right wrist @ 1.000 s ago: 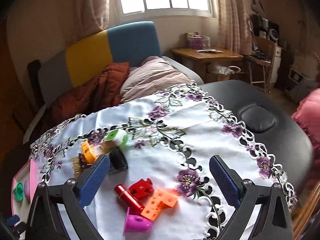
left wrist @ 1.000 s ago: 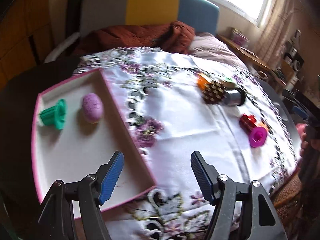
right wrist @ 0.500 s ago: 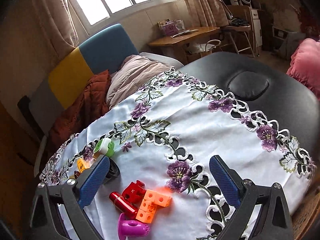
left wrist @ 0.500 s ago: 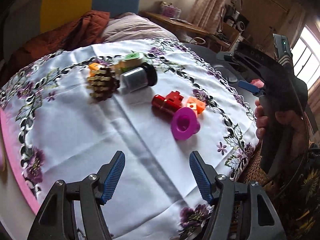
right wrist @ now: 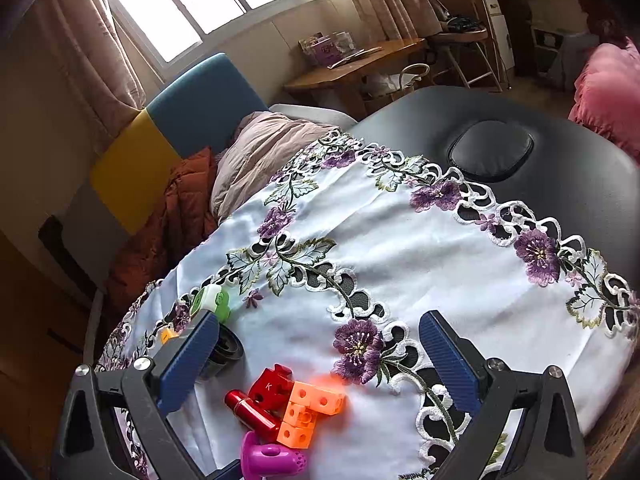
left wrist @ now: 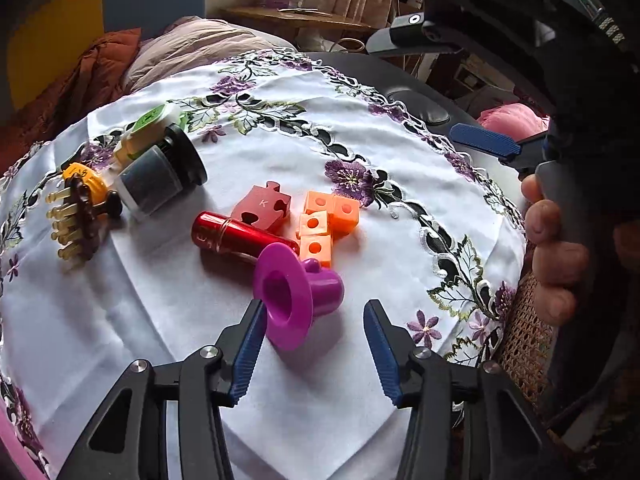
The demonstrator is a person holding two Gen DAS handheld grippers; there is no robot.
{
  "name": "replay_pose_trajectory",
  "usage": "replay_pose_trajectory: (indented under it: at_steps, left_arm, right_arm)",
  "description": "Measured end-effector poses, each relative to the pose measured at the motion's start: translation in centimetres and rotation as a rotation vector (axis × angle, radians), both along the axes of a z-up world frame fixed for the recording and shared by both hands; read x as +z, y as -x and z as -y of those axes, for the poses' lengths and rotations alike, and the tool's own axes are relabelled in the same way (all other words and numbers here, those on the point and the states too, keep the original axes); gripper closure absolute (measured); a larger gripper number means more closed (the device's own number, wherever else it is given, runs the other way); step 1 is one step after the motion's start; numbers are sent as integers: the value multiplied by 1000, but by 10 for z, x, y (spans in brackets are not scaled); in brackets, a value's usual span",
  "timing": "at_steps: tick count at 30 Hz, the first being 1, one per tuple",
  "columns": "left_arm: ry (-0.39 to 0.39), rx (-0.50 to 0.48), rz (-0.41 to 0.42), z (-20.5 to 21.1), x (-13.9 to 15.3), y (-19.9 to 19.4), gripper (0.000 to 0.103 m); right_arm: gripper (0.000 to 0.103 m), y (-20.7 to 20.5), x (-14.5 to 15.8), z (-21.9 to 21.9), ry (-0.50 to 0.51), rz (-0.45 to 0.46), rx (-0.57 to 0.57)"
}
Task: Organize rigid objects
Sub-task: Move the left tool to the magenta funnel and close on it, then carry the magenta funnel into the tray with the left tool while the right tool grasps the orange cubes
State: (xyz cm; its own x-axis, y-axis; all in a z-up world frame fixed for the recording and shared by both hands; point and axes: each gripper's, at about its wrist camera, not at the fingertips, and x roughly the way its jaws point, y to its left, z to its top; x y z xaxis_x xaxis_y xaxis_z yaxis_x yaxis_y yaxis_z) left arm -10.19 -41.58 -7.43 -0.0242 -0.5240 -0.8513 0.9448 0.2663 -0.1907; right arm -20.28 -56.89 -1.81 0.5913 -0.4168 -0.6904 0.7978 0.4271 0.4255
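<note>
A magenta flanged cup (left wrist: 298, 294) lies on its side on the white embroidered cloth (left wrist: 392, 160). My left gripper (left wrist: 314, 344) is open with its fingertips on either side of the cup, not touching. Behind the cup lie a red cylinder (left wrist: 236, 234), a red puzzle piece (left wrist: 264, 206) and orange cubes (left wrist: 324, 220). Further left are a grey and black jar (left wrist: 160, 176), a green and white piece (left wrist: 150, 126) and a brown and yellow peg brush (left wrist: 78, 212). My right gripper (right wrist: 320, 360) is open and empty above the cloth, over the cubes (right wrist: 312, 408) and the cup (right wrist: 268, 458).
The cloth covers a black padded table (right wrist: 540, 152). A pink tray edge (left wrist: 16, 456) shows at the lower left. The hand holding the right gripper (left wrist: 560, 208) is at the table's right edge. A striped chair (right wrist: 168, 128) with blankets and a wooden desk (right wrist: 360, 64) stand behind.
My left gripper has swung from the pink tray to the right across the cloth and closed in on the magenta cup. My right gripper has tilted and shifted slightly, still open.
</note>
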Motion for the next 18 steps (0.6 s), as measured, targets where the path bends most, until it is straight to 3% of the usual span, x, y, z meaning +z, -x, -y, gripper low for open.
replay_pose_trajectory:
  at_steps: [3, 5, 7, 12, 18]
  left_arm:
    - [-10, 2, 17, 9, -7, 1, 53]
    - [2, 3, 39, 13, -7, 0, 59]
    - [9, -14, 22, 16, -8, 1, 88]
    - [21, -8, 11, 4, -12, -2, 89]
    - [37, 69, -19, -32, -6, -18, 89]
  right_arm:
    - [2, -2, -1, 0, -5, -1, 9]
    - [2, -3, -2, 1, -7, -1, 13]
    - [2, -3, -2, 1, -9, -5, 13]
    - [2, -4, -8, 4, -35, -25, 13]
    - [2, -11, -17, 3, -67, -60, 47]
